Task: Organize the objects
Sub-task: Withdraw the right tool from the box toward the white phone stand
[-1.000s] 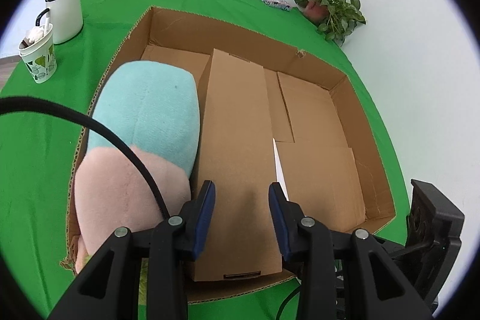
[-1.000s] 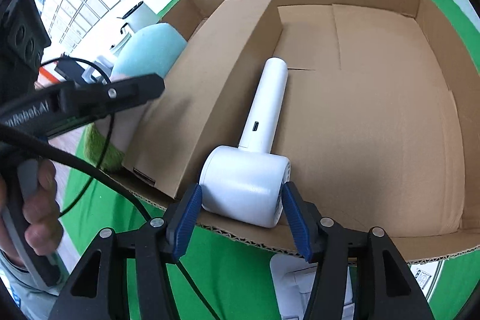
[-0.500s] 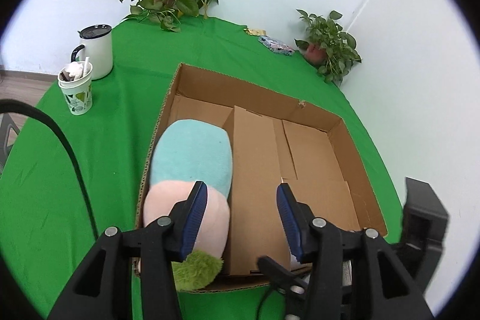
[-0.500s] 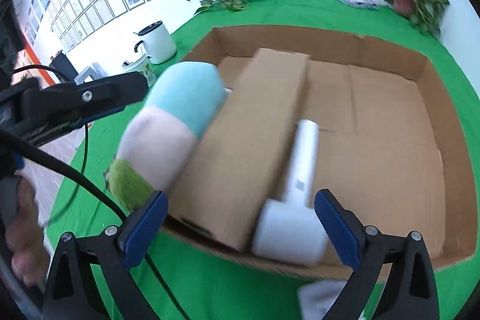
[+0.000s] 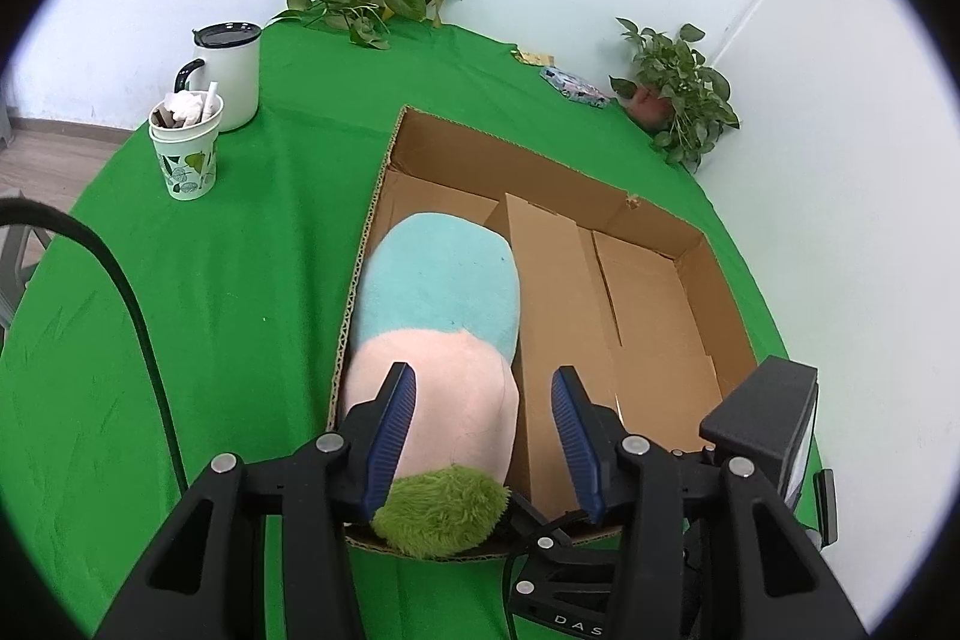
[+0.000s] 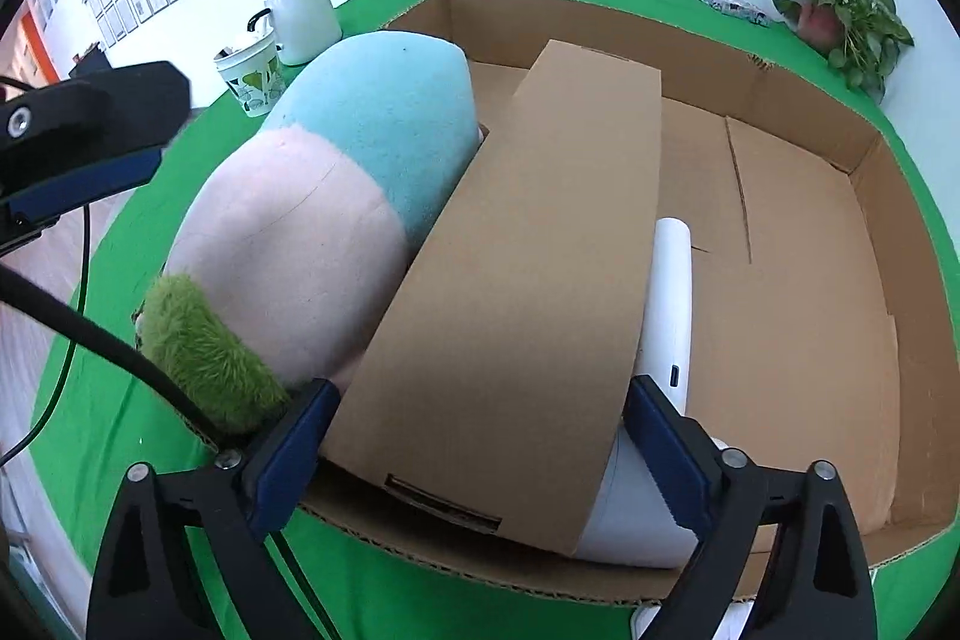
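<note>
With the plush toy, small carton and white hair dryer lying side by side in the big box, we hold both grippers' fingers open and empty, ready to nudge items snug.

right gripper gapes over a long carton, wedged between plush toy and white hair dryer inside the cardboard box.
</note>
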Demonstrator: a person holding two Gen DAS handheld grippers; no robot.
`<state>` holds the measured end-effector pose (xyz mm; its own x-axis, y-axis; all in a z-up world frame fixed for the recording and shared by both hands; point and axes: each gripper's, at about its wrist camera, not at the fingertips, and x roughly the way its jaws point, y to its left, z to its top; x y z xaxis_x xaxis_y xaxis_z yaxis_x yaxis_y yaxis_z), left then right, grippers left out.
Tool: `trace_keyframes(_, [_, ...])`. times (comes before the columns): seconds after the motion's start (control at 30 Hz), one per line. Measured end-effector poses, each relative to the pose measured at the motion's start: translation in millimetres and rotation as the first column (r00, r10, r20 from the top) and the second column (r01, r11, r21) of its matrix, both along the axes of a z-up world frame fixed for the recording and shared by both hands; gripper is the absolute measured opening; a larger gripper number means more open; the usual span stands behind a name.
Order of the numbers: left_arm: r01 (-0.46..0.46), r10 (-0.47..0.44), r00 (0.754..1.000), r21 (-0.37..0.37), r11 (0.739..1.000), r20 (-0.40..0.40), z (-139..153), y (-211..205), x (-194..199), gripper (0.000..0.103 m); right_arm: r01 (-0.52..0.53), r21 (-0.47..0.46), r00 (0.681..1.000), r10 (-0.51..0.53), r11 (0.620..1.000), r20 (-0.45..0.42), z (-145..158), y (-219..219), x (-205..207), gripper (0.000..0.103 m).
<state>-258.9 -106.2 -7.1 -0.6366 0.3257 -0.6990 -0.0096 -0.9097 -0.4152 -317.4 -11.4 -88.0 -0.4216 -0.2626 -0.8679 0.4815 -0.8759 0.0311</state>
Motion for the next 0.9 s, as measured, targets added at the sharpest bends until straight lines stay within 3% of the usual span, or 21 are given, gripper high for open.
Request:
trace_keyframes(0.37, [0.007,-0.008,1.0,-0.068,0.998,-0.02,7,14,3,0.046,-0.007,0.001,1.0,0.007,1.0,-0.016,3,16,3,0.092])
trace_keyframes(0.5, [0.001,-0.004,1.0,-0.092,0.996,-0.028,9,20,4,0.048,-0.024,-0.1,1.0,0.022,0.995,-0.022,16,34,10,0.093])
trace_keyframes(0.63, [0.005,-0.011,0.999,-0.135,0.991,-0.042,12,31,6,0.048,-0.005,-0.178,0.993,-0.016,0.984,-0.117,39,74,35,0.101])
trace_keyframes(0.77, [0.009,-0.024,0.997,-0.192,0.981,-0.075,12,48,12,0.06,0.049,-0.199,0.983,-0.083,0.979,-0.163,52,114,53,0.102])
trace_keyframes(0.9, [0.01,-0.064,0.983,-0.291,0.957,-0.174,16,77,31,0.066,0.091,-0.182,0.969,-0.129,0.979,-0.21,59,148,73,0.102])
